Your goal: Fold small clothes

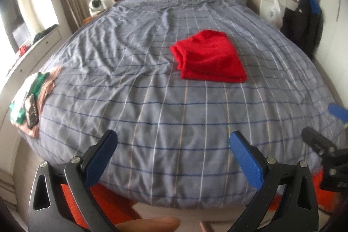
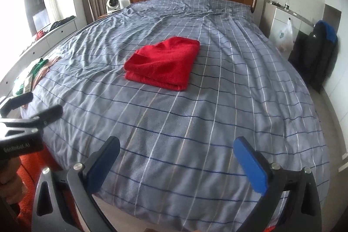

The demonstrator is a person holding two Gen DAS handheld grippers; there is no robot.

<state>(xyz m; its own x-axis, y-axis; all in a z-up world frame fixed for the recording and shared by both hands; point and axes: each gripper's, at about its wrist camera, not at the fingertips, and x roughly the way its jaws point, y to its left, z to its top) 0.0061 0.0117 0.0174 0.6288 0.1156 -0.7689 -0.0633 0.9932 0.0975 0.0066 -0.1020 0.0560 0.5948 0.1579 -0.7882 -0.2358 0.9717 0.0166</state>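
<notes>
Both tools hang back at the foot of the bed point(image 2: 195, 145), left gripper point(image 1: 171, 158) and right gripper point(image 2: 176, 162) spread wide, nothing held. The red garment point(image 2: 165, 62) lies folded at frame centre. Looks finished; next likely means reaching the clothes pile point(image 1: 37, 90) at far left.

A folded red garment point(image 1: 209, 57) lies on the checked bed point(image 1: 152, 114), right of centre. The left gripper point(image 1: 173, 140) hovers near, jaws wide apart.
</notes>
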